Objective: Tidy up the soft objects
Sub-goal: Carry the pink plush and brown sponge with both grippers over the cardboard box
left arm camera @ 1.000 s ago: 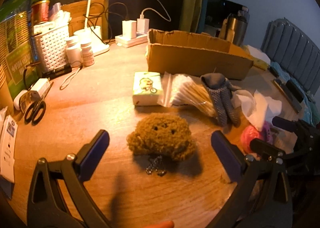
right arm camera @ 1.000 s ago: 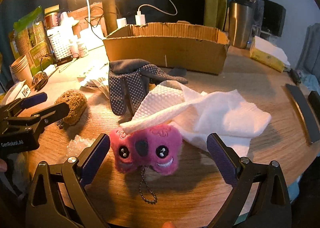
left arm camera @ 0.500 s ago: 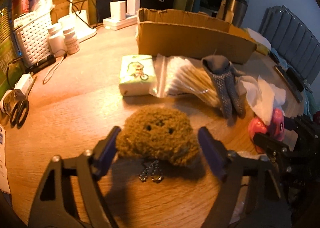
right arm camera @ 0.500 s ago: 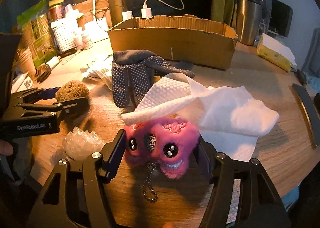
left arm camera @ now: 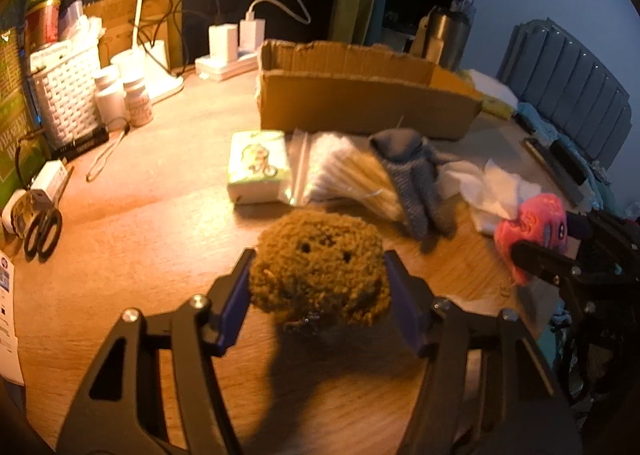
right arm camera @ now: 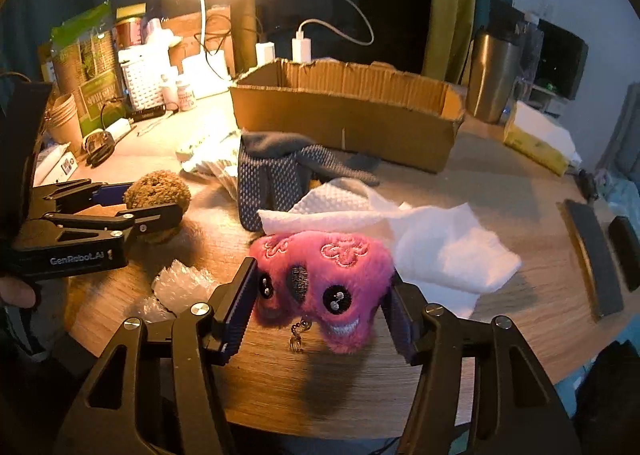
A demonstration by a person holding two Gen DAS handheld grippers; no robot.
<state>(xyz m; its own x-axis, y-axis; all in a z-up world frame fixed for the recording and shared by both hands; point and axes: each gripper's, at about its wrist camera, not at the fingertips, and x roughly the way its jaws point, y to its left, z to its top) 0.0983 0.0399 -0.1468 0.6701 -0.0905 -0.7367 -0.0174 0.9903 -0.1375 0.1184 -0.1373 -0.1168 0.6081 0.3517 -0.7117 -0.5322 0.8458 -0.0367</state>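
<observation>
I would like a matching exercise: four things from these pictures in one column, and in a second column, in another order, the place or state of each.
Things:
1. brown fuzzy toy
2. pink plush toy
3. grey dotted glove
4. cardboard box

Places or states:
A. lies flat in front of the box
B. clamped by the right gripper
C. stands open at the back of the table
D. clamped by the left gripper

Pairs: 1-D, 2-B, 3-A, 4-C

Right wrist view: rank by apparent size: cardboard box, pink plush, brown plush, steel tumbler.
1. cardboard box
2. pink plush, though nearest the camera, so inflated
3. steel tumbler
4. brown plush, partly hidden by the left claw; close to the tumbler, so unsure
</observation>
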